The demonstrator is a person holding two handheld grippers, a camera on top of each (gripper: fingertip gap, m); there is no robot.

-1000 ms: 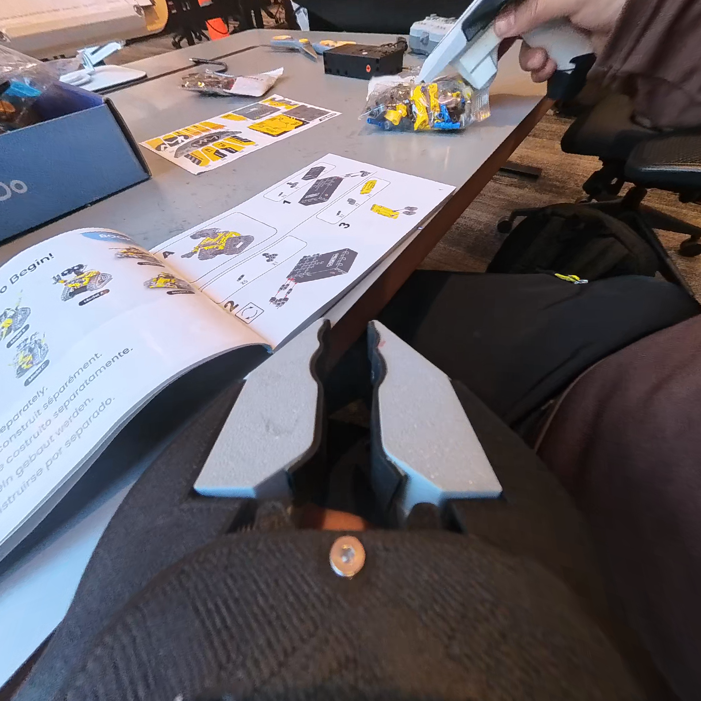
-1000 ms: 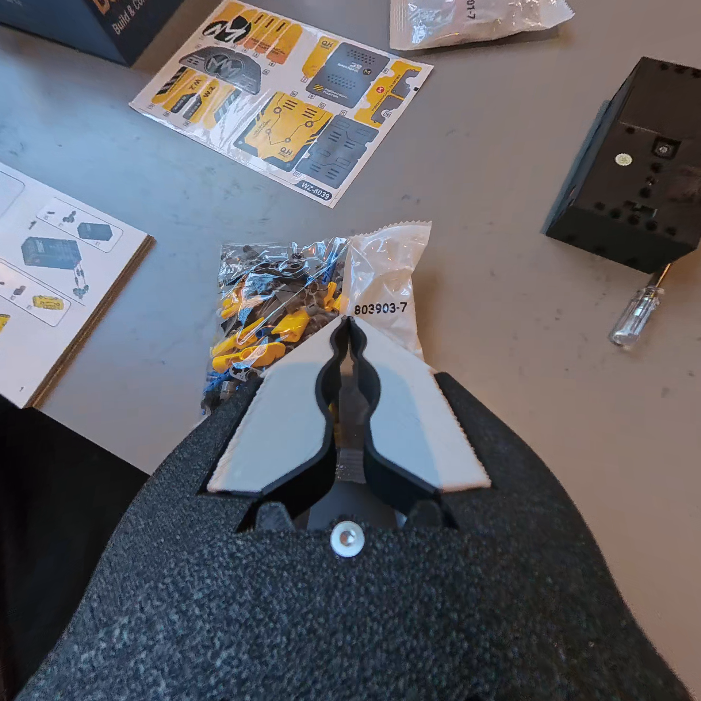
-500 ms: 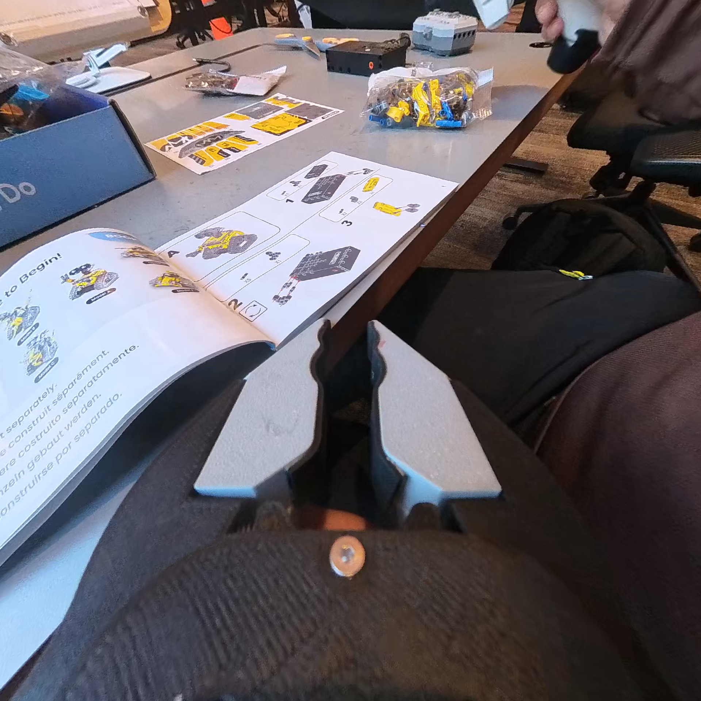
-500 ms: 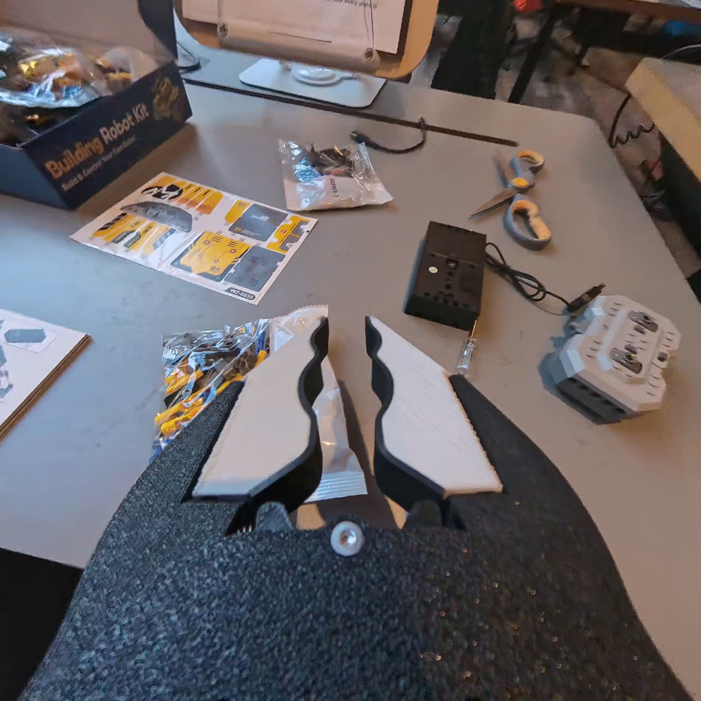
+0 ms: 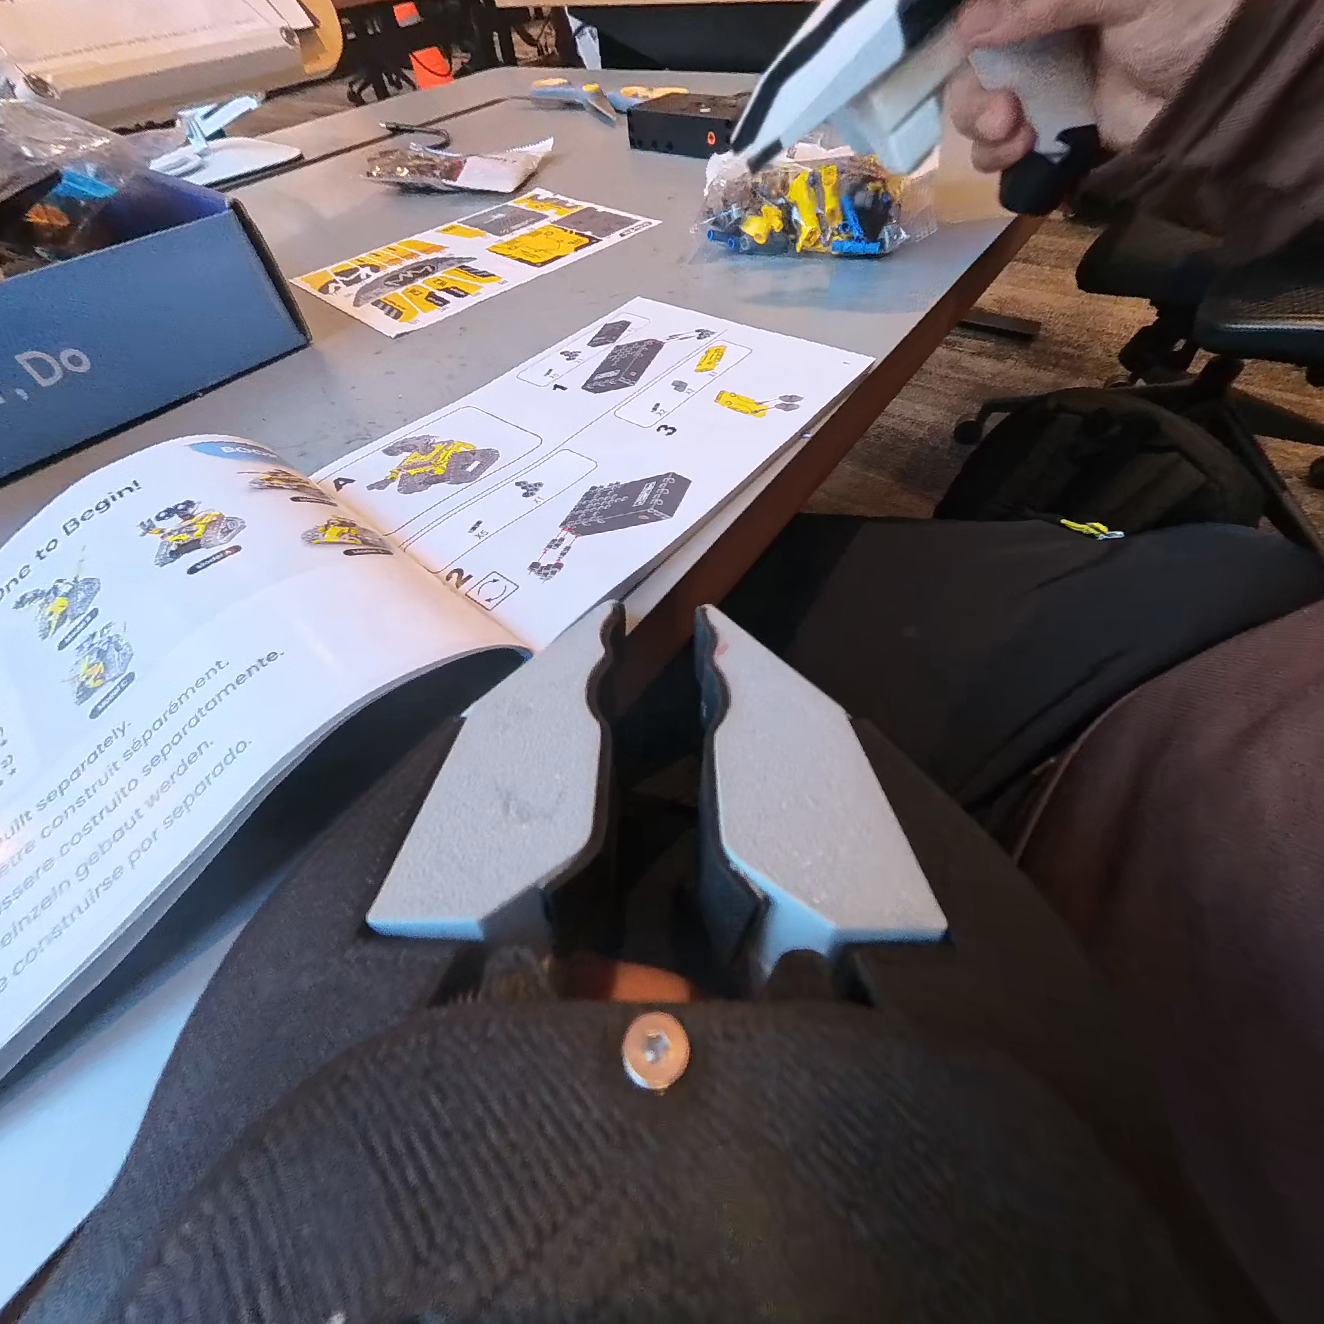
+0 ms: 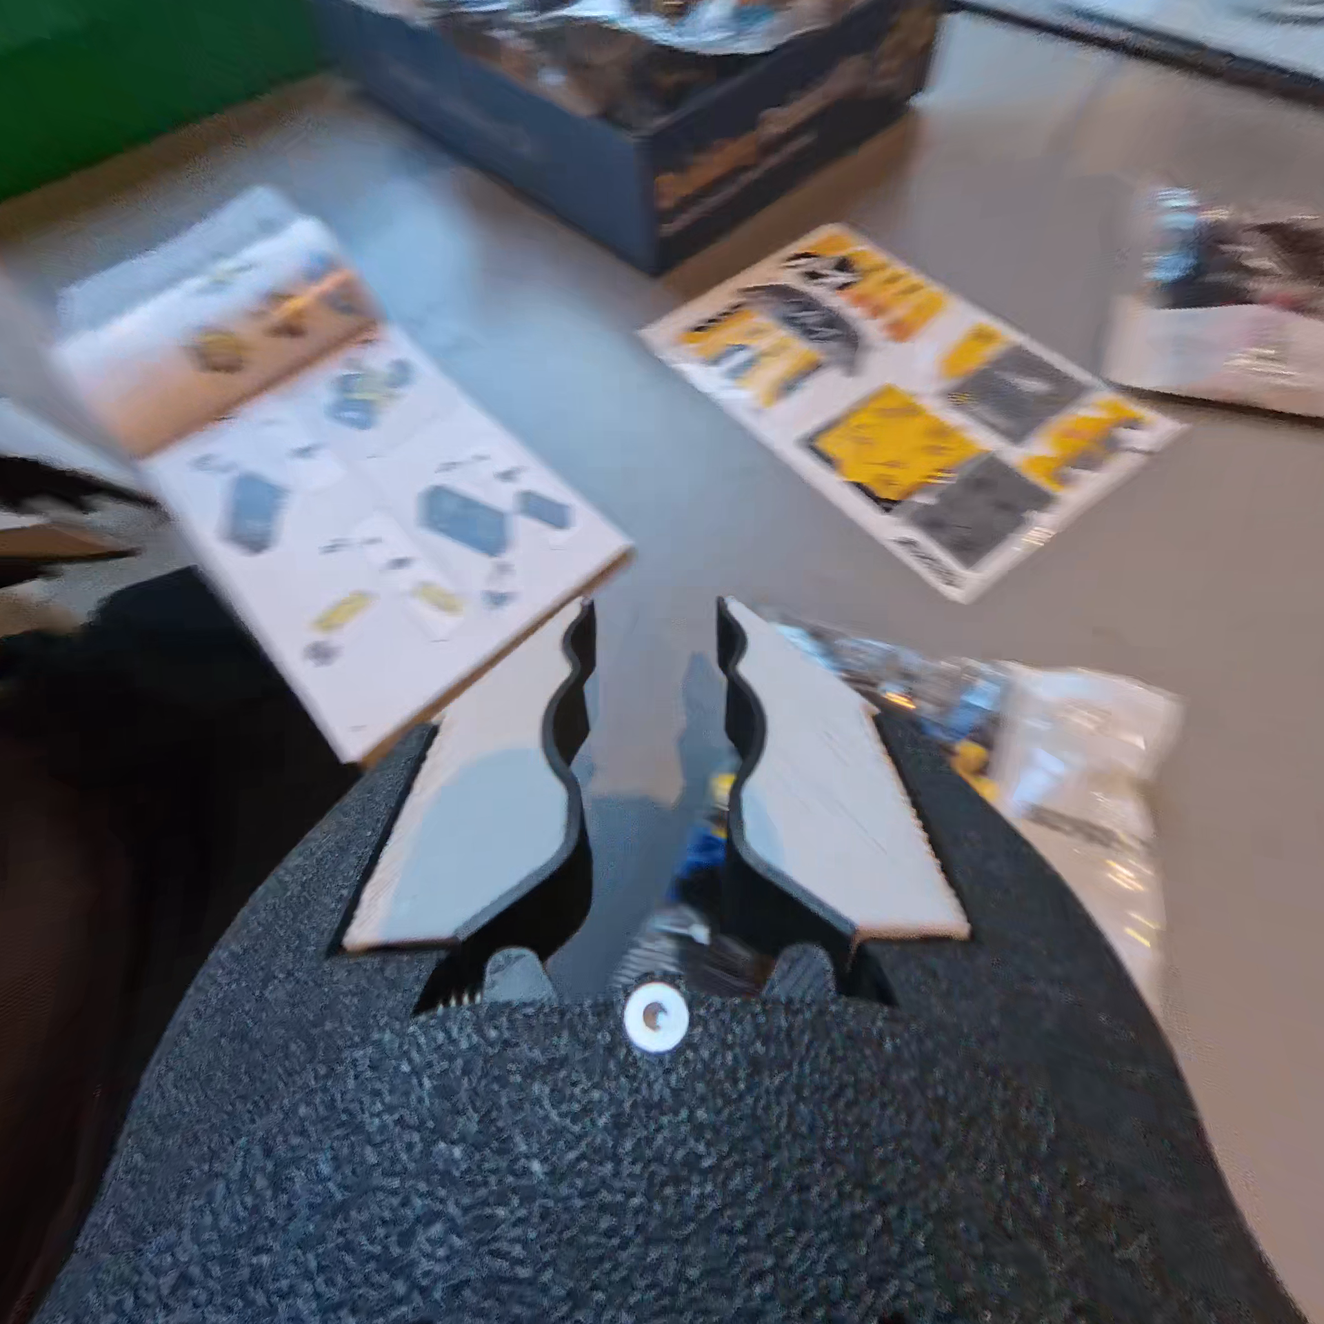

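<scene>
My left gripper (image 5: pixel 659 625) is open and empty, level with the front edge of the grey table (image 5: pixel 401 372), beside an open instruction booklet (image 5: pixel 430 501). My right gripper (image 6: pixel 655 609) is open and empty, low over the table between the booklet (image 6: pixel 372 501) and a clear bag of yellow, blue and grey parts (image 6: pixel 1039 731). The bag lies just right of and partly under its right finger. The right wrist view is blurred. In the left wrist view the right gripper (image 5: pixel 756 147), held by a hand, hovers over the far end of that bag (image 5: pixel 802 208).
A dark blue box (image 5: pixel 143 315) with bagged parts stands at the left. A sticker sheet (image 5: pixel 473 258), a smaller parts bag (image 5: pixel 458 168), a black block (image 5: pixel 680 129) and scissors (image 5: pixel 573 89) lie farther back. A backpack (image 5: pixel 1103 458) and chair (image 5: pixel 1254 315) are beside the table.
My right gripper opened and let go of the parts bag, lifted, then swung left and came back down beside it. The bag stayed on the table. My left gripper has not moved.
</scene>
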